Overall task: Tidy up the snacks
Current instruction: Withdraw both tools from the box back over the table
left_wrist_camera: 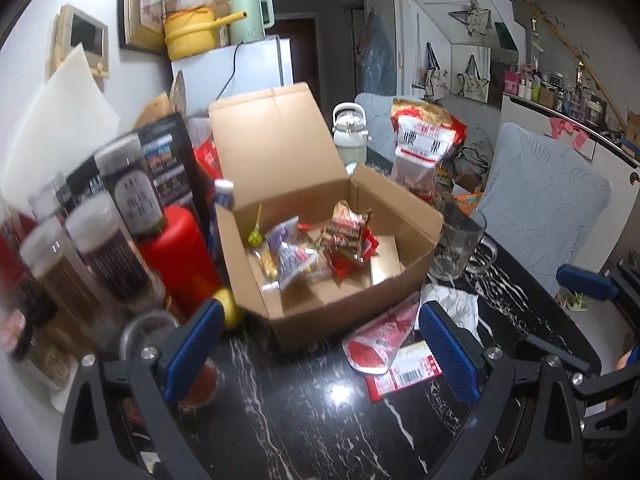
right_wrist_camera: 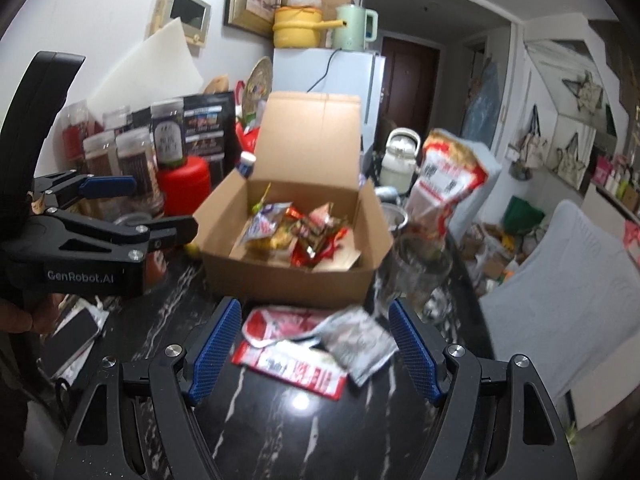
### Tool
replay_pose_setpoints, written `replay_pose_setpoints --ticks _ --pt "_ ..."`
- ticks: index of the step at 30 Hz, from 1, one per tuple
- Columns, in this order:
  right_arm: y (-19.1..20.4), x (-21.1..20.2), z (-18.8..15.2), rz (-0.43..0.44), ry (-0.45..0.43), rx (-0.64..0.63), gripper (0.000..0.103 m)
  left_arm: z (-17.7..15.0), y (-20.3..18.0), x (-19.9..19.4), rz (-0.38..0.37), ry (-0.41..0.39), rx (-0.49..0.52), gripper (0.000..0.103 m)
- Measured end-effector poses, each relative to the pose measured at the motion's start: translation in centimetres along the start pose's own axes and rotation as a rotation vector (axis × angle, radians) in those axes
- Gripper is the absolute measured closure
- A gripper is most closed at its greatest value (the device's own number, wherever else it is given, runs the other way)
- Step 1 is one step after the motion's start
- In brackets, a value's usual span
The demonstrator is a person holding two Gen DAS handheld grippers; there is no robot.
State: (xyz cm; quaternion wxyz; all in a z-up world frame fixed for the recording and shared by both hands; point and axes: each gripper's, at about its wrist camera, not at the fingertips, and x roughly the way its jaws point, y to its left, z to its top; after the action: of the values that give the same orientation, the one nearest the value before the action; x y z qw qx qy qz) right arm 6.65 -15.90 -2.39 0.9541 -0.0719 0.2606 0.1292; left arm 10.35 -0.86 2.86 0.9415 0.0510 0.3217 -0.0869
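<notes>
— Two grippers are seen over the black marble table (left_wrist_camera: 280, 420). How are the jaws set?

— The left gripper (left_wrist_camera: 320, 350) is held with its blue pads wide apart, and nothing is clamped between them. The right gripper (right_wrist_camera: 314, 350) is likewise spread, with only loose packets lying on the table in the gap ahead; no pad is pressed against them.

— Where are the snacks found?

— Most are gathered in the open cardboard box (left_wrist_camera: 320, 316), whose lid is raised at the back. Several wrapped snacks (left_wrist_camera: 320, 244) are piled on its floor, a lollipop (left_wrist_camera: 254, 236) among them. Outside, just in front of the box, a red-and-white packet (right_wrist_camera: 288, 364) is laid flat on the table, and a grey-white pouch (right_wrist_camera: 360, 340) is laid partly over its right end. Both are seen between the right gripper's fingers but apart from them.

— And around the box?

— A glass mug (left_wrist_camera: 460, 240) is stood just beside its right wall, and a large red-and-white bag (left_wrist_camera: 424, 148) is stood upright behind that. A red canister (left_wrist_camera: 176, 256) and several jars (left_wrist_camera: 104, 248) are crowded to the left, the jars blurred. In the right wrist view, the left gripper (right_wrist_camera: 168, 210) is seen from the side, left of the box, with a phone (right_wrist_camera: 76, 336) lying below it.
</notes>
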Motion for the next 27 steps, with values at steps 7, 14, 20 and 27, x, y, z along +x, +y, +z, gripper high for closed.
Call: replay_pose_setpoints --ticks 7,14,20,27 --pt "0.2 1.1 -3.1 0.018 0.046 0.025 0.026 -2.7 -0.1 2.6 -0.054 0.084 -0.001 0.003" --pt "-0.2 3.7 -5.8 0.063 0.120 0.073 0.026 -4.8 -0.9 5.2 -0.112 0.146 0.000 0.003" --pt "-1.0 6.6 -7.6 0.095 0.189 0.117 0.026 -6.4 -0.7 6.8 -0.124 0.178 -0.030 0.003" --pt "-1.6 10.0 -8.2 0.160 0.242 0.083 0.026 -7.6 -0.1 8.3 -0.120 0.213 -0.060 0.003"
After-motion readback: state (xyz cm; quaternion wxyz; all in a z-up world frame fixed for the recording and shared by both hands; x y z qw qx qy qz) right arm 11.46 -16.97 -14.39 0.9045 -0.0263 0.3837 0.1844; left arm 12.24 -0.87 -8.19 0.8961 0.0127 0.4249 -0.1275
